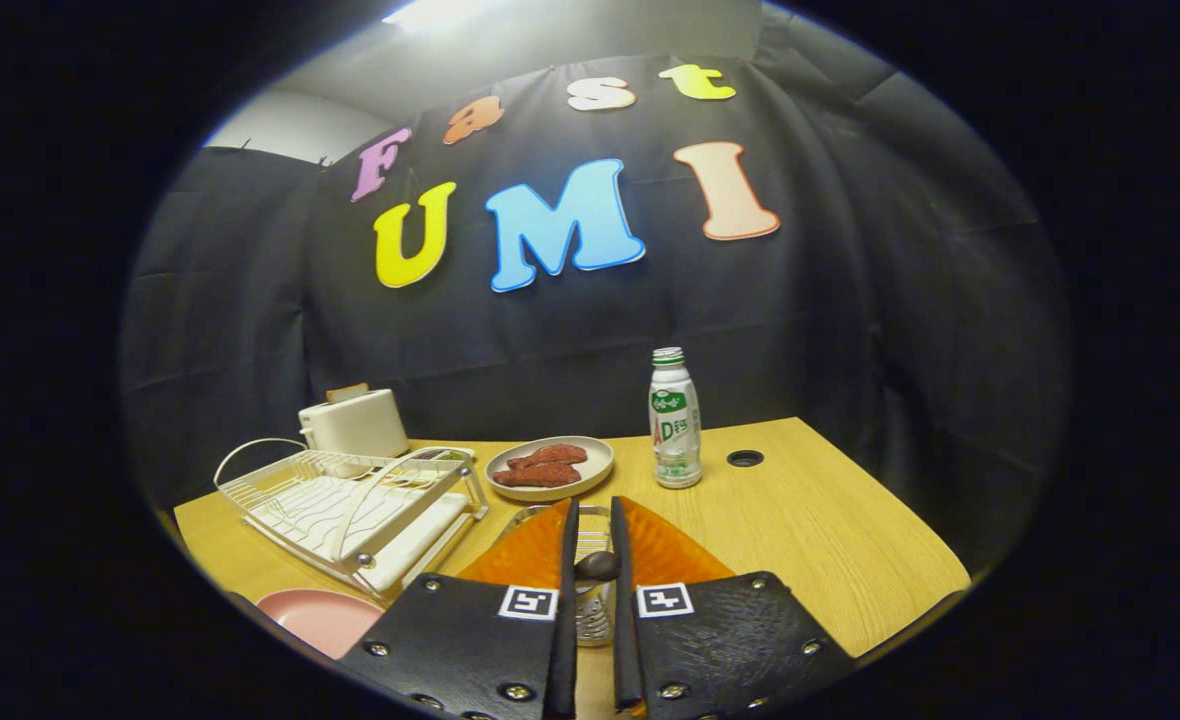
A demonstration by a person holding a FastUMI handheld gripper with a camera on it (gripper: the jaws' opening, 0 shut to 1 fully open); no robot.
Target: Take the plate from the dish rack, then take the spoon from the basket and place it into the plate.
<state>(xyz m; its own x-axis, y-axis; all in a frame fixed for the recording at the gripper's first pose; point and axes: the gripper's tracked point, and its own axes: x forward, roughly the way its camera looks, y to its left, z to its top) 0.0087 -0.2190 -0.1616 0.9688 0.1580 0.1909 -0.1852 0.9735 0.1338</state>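
— Pink plate (318, 617): where is it?
— Flat on the wooden table (830, 540) at its near left edge, in front of the white dish rack (350, 505), just left of the gripper (595, 560).
— And the spoon (597, 567)?
— Its dark bowl sits between the fingers, which are drawn narrow on it, above the wire basket (590, 610).
— What lies beyond?
— A beige dish of reddish food (550, 466), a bottle (675, 420) to its right, and a toaster (355, 422) at the far left corner.
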